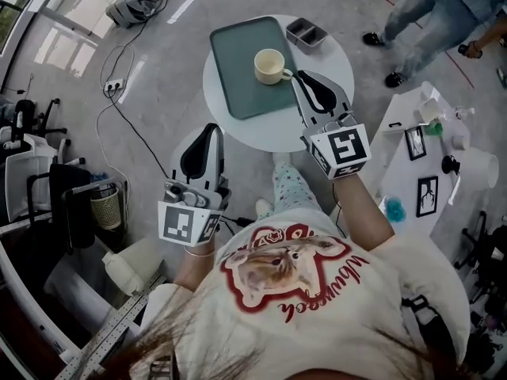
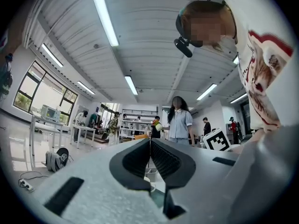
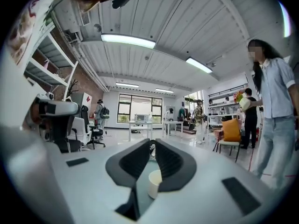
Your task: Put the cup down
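Note:
A cream cup (image 1: pixel 269 66) stands upright on the green tray (image 1: pixel 238 62), on the round white table (image 1: pixel 333 66). My right gripper (image 1: pixel 296 74) hangs just right of the cup's handle, jaws shut with nothing between them. In the right gripper view the jaws meet at the tip (image 3: pixel 150 144), and the cup (image 3: pixel 155 183) shows below them on the tray (image 3: pixel 139 190). My left gripper (image 1: pixel 211 127) is held at the table's near left edge, also shut and empty. The left gripper view shows its jaws (image 2: pixel 150 142) closed, with a bit of the cup's rim (image 2: pixel 148 186) underneath.
A small grey box (image 1: pixel 306 32) sits at the table's far edge. A second white table (image 1: pixel 408 157) with small items stands to the right. A person (image 1: pixel 444 10) stands beyond it. On the left are office chairs (image 1: pixel 47 188), a waste basket (image 1: pixel 104 207) and floor cables (image 1: pixel 119 77).

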Demonstrator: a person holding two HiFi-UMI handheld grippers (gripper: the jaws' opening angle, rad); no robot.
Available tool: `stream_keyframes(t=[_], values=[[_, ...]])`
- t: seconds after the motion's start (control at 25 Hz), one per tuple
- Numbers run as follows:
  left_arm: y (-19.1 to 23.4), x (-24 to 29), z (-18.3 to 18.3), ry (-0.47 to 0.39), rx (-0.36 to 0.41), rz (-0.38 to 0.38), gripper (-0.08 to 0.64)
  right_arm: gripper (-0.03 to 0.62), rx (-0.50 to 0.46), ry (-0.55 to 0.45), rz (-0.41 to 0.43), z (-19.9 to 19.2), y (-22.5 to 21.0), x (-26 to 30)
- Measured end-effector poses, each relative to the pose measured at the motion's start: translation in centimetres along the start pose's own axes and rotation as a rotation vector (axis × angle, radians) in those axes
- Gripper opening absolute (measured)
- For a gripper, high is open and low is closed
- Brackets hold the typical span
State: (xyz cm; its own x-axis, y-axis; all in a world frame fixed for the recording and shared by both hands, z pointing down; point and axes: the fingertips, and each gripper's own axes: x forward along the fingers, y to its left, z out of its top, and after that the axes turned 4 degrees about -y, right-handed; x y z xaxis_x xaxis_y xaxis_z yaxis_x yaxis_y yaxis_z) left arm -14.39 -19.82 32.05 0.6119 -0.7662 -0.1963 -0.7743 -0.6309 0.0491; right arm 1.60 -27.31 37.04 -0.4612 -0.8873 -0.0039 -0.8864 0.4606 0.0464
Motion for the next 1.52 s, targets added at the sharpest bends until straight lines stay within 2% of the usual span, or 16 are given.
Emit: stream_keyframes(t=[0.52, 1.08, 1.24, 1.52], values=[[-1.6, -3.9, 2.7, -0.032, 0.026, -0.018, 0.015, 0.031, 0.041, -0.068, 0.040, 6.1, 5.1, -4.7], [-5.5, -9.6, 5.7, -0.059, 0.043, -0.092, 0.015, 0.028, 0.037, -0.095, 0.025, 9.6, 11.3, -11.2], [-7.0, -10.7, 6.1, -0.057, 0.037, -0.115, 0.015, 0.028, 0.054, -0.089, 0.021, 9.6, 12.4, -13.2], [-9.5, -11.7, 6.7, -0.063, 0.055, -0.115, 0.015, 0.028, 0.013, -0.121, 0.044, 11.0, 12.7, -16.3]])
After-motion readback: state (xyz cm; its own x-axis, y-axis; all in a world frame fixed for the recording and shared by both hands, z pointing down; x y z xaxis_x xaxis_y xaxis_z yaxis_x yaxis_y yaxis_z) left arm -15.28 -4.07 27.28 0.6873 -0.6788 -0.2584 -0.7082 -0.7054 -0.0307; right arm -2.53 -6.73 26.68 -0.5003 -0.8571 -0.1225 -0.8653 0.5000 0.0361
